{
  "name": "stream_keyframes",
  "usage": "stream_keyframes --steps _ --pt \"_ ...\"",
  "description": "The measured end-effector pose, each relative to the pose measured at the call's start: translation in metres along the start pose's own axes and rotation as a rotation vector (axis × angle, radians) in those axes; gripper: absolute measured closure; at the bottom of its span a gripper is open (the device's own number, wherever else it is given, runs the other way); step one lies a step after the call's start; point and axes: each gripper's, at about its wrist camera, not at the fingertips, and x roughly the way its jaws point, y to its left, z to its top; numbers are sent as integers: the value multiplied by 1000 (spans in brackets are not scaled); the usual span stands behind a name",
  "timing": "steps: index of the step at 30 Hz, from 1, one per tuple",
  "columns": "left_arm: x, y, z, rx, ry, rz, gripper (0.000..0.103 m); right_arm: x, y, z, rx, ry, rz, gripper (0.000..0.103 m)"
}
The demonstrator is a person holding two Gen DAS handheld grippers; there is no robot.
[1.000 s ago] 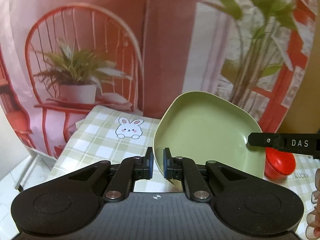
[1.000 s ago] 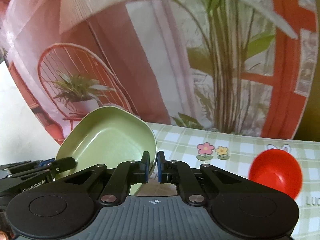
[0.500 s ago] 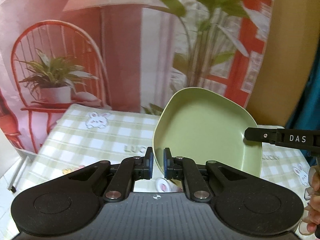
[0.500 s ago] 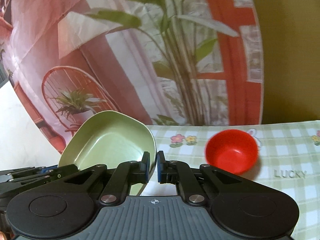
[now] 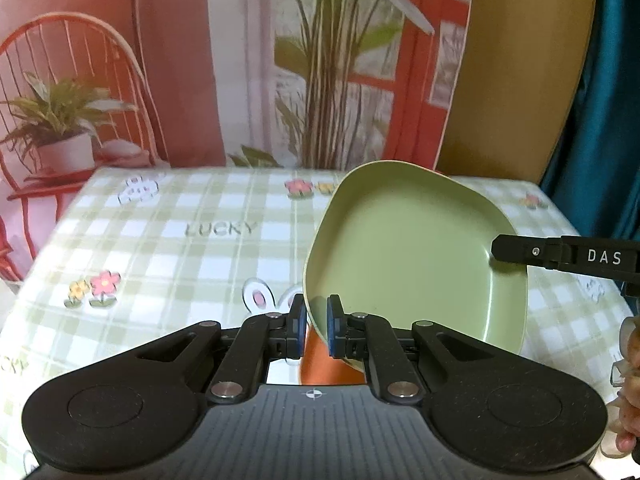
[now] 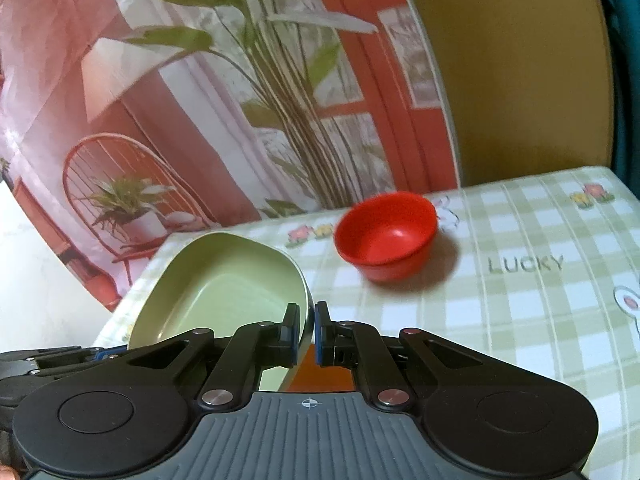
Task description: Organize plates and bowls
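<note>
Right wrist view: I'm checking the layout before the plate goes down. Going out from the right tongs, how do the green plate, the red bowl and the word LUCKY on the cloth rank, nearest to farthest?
1. Green plate: its rim is pinched in the right tongs, lower left.
2. Red bowl: on the table, beyond the tongs, slightly right.
3. LUCKY print: on the cloth, right of the bowl; close to the bowl's range, so that order is loose.

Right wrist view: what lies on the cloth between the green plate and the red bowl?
Nothing lies there. In the right wrist view only bare checked tablecloth with a small flower print separates the green plate from the red bowl.
</note>
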Motion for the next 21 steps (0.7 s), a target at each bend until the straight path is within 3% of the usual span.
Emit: stream_keyframes --steps 13,21 --pt "13 -2 -26 -31 89 -18 91 17 -14 -32 27 51 -27 96" --pt "19 0 -31 -36 103 -9 91 28 -15 -38 17 75 -41 96"
